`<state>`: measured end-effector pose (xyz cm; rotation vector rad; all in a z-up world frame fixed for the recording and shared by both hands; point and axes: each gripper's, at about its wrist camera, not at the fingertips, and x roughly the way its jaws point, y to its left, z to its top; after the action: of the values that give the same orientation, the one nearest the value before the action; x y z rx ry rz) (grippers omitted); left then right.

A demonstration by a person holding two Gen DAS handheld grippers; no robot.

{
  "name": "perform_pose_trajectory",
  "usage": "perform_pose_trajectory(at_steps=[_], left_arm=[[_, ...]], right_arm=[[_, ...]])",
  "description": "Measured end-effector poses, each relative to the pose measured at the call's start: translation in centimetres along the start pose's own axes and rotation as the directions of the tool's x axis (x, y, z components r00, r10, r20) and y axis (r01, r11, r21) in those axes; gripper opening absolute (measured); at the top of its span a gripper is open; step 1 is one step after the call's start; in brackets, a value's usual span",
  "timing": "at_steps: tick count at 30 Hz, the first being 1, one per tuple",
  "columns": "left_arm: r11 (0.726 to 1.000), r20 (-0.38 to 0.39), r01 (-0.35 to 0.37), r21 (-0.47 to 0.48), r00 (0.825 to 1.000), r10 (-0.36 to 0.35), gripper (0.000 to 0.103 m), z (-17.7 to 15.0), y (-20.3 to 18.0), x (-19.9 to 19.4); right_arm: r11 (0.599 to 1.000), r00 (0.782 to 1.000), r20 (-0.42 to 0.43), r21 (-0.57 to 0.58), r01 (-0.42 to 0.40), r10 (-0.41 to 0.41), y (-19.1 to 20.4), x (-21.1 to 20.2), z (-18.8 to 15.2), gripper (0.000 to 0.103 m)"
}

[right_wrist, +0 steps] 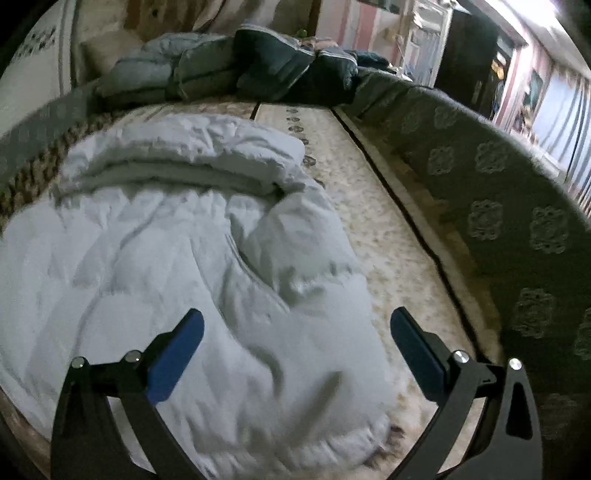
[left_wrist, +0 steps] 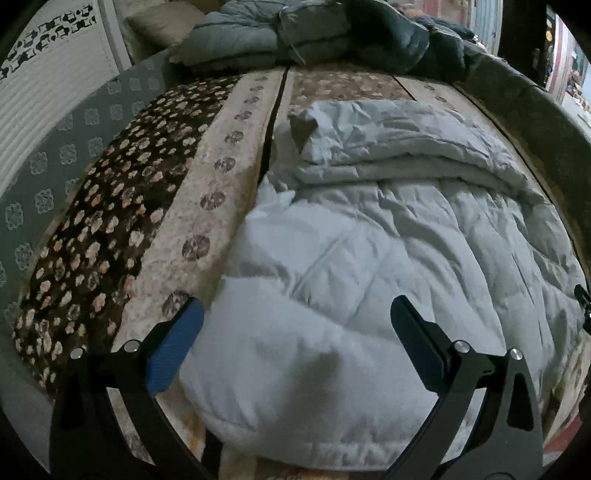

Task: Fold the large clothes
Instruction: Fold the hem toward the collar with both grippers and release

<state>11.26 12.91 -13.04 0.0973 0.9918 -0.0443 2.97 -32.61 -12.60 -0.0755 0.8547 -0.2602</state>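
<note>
A large pale grey-white quilted comforter (left_wrist: 369,240) lies crumpled on a floral-patterned bed, its far part folded over in layers. It also shows in the right wrist view (right_wrist: 166,240). My left gripper (left_wrist: 297,314) is open and empty above the comforter's near left corner. My right gripper (right_wrist: 297,325) is open and empty above the comforter's near right edge. Both have black arms with blue pads.
The bed cover (left_wrist: 110,221) is brown and cream with flowers. A pile of dark blue-grey padded clothes (left_wrist: 314,33) lies at the head of the bed, also in the right wrist view (right_wrist: 240,66). A grey patterned padded side rail (right_wrist: 498,203) runs along the right.
</note>
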Motion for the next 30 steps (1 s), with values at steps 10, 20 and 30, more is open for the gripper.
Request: perform_pose_trajectory(at_steps=[10, 20, 30], left_arm=[[0.999, -0.056, -0.018, 0.046, 0.998, 0.021, 0.100, -4.2, 1.4, 0.3], [0.995, -0.082, 0.094, -0.035, 0.992, -0.096, 0.100, -5.5, 6.0, 2.3], [0.987, -0.118, 0.155, 0.047, 0.982, -0.149, 0.100, -5.2, 3.8, 3.3]], right_arm=[[0.985, 0.997, 0.005, 0.155, -0.072, 0.073, -3.8, -1.6, -2.3, 0.101], [0.975, 0.998, -0.007, 0.214, -0.064, 0.067, -5.7, -1.2, -3.6, 0.101], [0.974, 0.996, -0.024, 0.212, -0.075, 0.082, -5.8, -0.3, -4.5, 0.101]])
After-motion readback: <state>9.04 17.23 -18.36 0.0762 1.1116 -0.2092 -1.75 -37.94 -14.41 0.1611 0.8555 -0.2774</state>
